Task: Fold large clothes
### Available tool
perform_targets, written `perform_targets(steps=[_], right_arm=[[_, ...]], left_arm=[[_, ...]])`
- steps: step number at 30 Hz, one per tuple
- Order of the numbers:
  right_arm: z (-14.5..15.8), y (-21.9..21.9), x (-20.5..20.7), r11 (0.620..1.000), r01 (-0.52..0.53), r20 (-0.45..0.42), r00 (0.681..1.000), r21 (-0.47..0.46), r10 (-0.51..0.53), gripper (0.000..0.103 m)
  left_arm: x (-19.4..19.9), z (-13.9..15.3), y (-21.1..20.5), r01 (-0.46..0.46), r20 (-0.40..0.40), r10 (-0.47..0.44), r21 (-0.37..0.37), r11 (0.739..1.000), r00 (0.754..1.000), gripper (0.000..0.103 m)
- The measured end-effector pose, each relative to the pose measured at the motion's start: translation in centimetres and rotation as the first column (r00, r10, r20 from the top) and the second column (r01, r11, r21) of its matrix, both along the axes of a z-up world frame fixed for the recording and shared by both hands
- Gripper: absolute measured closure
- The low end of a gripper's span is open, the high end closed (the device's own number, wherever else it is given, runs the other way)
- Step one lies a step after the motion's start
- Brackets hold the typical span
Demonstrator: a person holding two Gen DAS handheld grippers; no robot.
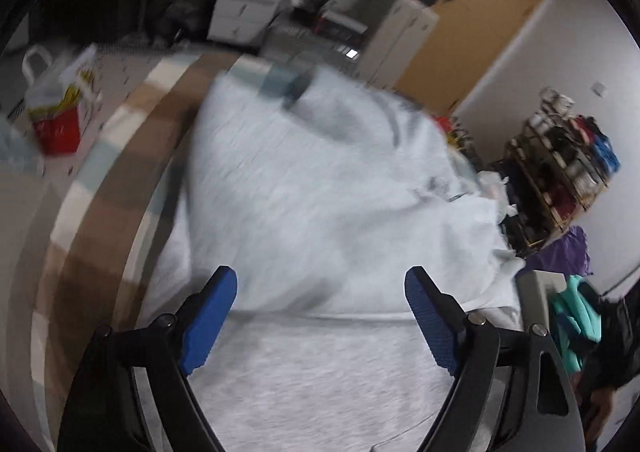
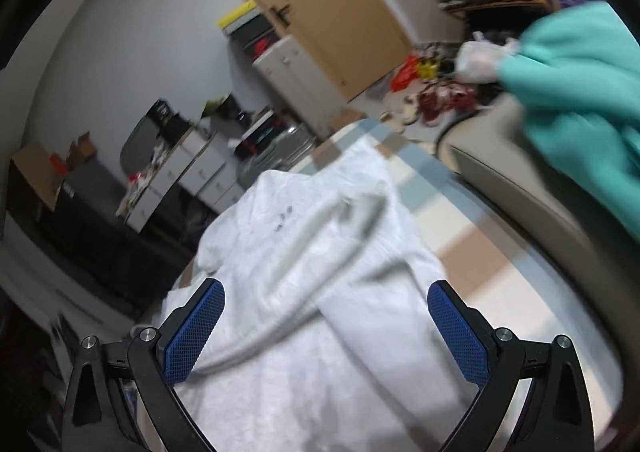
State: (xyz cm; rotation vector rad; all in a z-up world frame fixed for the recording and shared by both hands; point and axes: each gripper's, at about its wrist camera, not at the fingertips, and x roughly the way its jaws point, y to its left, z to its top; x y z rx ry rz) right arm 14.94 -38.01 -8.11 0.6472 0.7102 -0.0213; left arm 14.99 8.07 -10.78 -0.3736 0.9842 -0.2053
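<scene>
Lying spread over a checked cloth (image 1: 120,156), a pale grey sweatshirt (image 1: 320,192) is seen below both grippers, its soft, fleecy fabric partly doubled over itself. In the left wrist view a folded layer ends in a straight edge across the near part of the garment, which suggests that one fold is already laid down. The left gripper (image 1: 320,316) is released, its blue ribbed pads (image 1: 208,324) set wide apart above the fabric with nothing pinched between them. The right gripper (image 2: 326,332) is likewise released; its pads (image 2: 194,336) stand apart over a rumpled sleeve or flap that runs diagonally across the body of the sweatshirt. Both grippers are angled downward, probably so that the next edge can be picked up.

The cloth beneath is flat and woven-looking, patterned in tan, white and pale blue squares, and it reaches past the garment toward the far edge of the surface. A teal garment (image 2: 580,92) is draped over a padded grey seat (image 2: 520,180) beside the right edge, likely waiting its turn. Motion blur softens most outlines, so finer seams cannot be told. The task is judged to be midway: the loose sleeve remains to be tucked.
</scene>
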Motion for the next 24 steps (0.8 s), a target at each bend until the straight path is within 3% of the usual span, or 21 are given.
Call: perform_targets(steps=[2, 5, 8, 9, 10, 13, 15, 17, 19, 22, 24], right_arm=[[-0.1, -0.2, 4.3, 0.997, -0.035, -0.071, 0.997, -0.065, 0.030, 0.000], [-2.4, 0.3, 10.4, 0.974, -0.144, -0.233, 0.967, -0.173, 0.102, 0.002], [-5.6, 0.7, 14.0, 0.961, -0.178, -0.395, 0.915, -0.210, 0.083, 0.024], [-6.1, 0.9, 14.5, 0.956, -0.181, -0.415, 0.907, -0.230, 0.072, 0.026], [-6.3, 1.3, 14.9, 0.950, -0.186, -0.416, 0.907, -0.250, 0.068, 0.028], [-6.5, 2.5, 15.3, 0.929, -0.208, -0.409, 0.910, -0.305, 0.069, 0.050], [-6.7, 3.3, 15.3, 0.923, -0.244, -0.405, 0.908, -0.299, 0.109, 0.095], [-6.2, 3.4, 14.9, 0.924, -0.252, -0.378, 0.916, -0.289, 0.132, 0.095], [-4.8, 3.0, 13.9, 0.933, -0.239, -0.297, 0.942, -0.268, 0.156, 0.095], [-2.5, 1.8, 11.7, 0.959, -0.214, -0.160, 0.970, -0.187, 0.185, 0.095], [-2.1, 0.7, 10.6, 0.973, -0.189, -0.126, 0.977, -0.135, 0.172, 0.095]], left_arm=[[0.6, -0.7, 0.7, 0.005, -0.034, -0.006, -0.009, 1.000, 0.999, 0.020], [0.6, -0.8, 0.4, 0.027, -0.031, -0.025, 0.068, 0.997, 0.999, 0.020], [0.2, -0.3, -0.8, 0.053, 0.012, -0.055, 0.156, 0.986, 0.998, 0.020], [0.0, -0.2, -0.9, 0.057, 0.022, -0.062, 0.177, 0.983, 0.998, 0.020], [-0.1, -0.1, -1.0, 0.059, 0.033, -0.067, 0.196, 0.979, 0.997, 0.020], [-0.6, 0.6, -0.5, 0.043, 0.061, -0.057, 0.210, 0.977, 0.997, 0.020], [-0.8, 0.8, 0.4, 0.047, 0.078, -0.061, 0.176, 0.983, 0.995, 0.020], [-0.6, 0.7, 1.5, 0.032, 0.101, -0.052, 0.189, 0.982, 0.994, 0.020], [-0.9, 1.0, 1.6, 0.029, 0.122, -0.054, 0.202, 0.979, 0.991, 0.020], [-0.8, 0.8, 1.5, 0.034, 0.120, -0.062, 0.218, 0.975, 0.991, 0.020], [-0.7, 0.6, 1.6, 0.023, 0.112, -0.051, 0.236, 0.971, 0.992, 0.020]])
